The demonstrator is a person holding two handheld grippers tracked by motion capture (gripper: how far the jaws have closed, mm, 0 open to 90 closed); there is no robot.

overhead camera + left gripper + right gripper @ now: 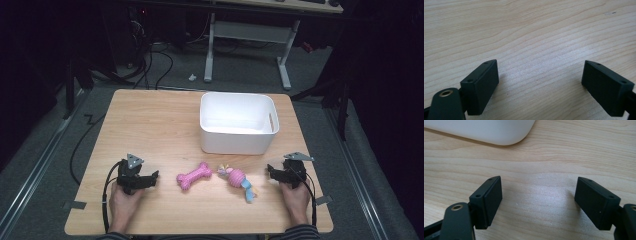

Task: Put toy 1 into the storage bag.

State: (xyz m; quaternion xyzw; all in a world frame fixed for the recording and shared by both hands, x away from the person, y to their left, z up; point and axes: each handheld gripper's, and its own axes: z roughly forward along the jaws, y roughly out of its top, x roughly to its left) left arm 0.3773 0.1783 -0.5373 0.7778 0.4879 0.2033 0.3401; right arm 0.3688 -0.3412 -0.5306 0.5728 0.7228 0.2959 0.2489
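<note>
Pink rubber, shaped as a dog bone (194, 175), lies just below the middle of the high view, tilted so its upper end points toward the white bin (238, 146) above it. Beside it to the right, apart from it, lies a pink knotted rope toy (238, 180) with a pale blue tail. Both sit on the bare wooden surface (150, 125), between the two hands.

Left tongs (153, 178), at the lower left of the frame, stand wide open with nothing between them; their own view has only wood grain between the two black jaws. Right tongs (270, 171), at the lower right, are equally wide and empty, the bin's rounded corner (499, 135) at the top of their view.

Both hands rest low on the surface, wrists level, tongs aimed inward at the toys. To my judgement the step is a first pickup: the left should close across the bone's narrow waist, not its knobbed ends, and the right should take the rope toy by its fat pink knot, since the tail would likely dangle and slip.
</note>
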